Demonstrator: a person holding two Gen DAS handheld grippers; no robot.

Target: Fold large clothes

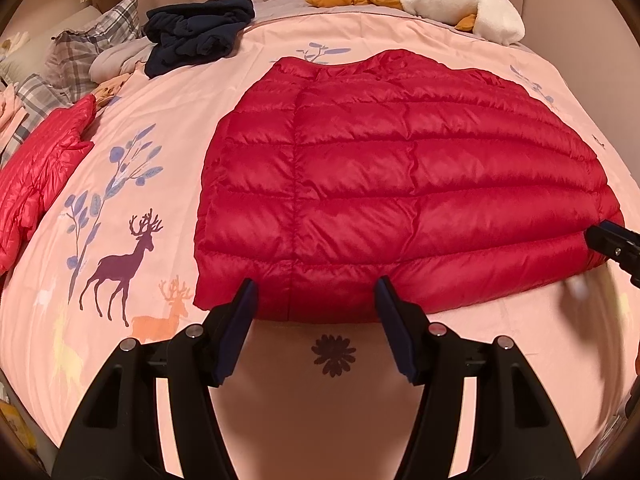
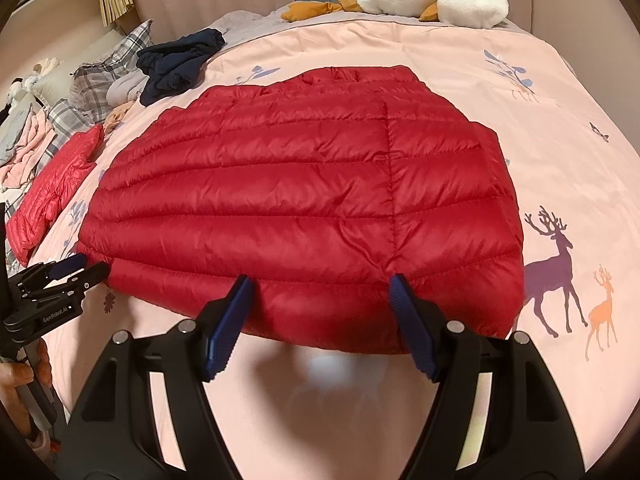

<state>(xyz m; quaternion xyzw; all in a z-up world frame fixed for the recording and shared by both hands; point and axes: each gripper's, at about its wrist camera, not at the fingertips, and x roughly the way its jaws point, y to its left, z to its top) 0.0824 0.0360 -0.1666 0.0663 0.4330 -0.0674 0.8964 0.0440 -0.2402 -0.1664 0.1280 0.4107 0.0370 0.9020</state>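
1. The red down jacket [image 1: 400, 176] lies spread flat in the middle of the bed, on a pink duvet cover [image 1: 168, 120] printed with deer and sprigs; its near hem faces both grippers.
2. The left gripper [image 1: 316, 304] hovers at the hem's left part, fingers [image 1: 240, 312] spread apart, gripping nothing. The hem shows in the gap between them, but the pads do not press it.
3. The right gripper [image 2: 320, 304] stands likewise at the hem's right part, released and empty.
4. The jacket's shell is glossy, thin fabric, quilted in puffy horizontal channels with one vertical seam. It looks light, soft and springy, and probably slippery, so it may slide out of a shallow pinch and puff back open after folding.
5. The best hold is likely the stitched hem edge or a corner, where the filling is thin and the fingers can bite through both layers.
6. Farther off lie a crumpled navy garment [image 1: 196, 36], a second, lighter red quilted jacket [image 1: 40, 168] at the left edge, plaid pillows [image 1: 96, 36] and a white plush goose [image 1: 460, 4] by the headboard.
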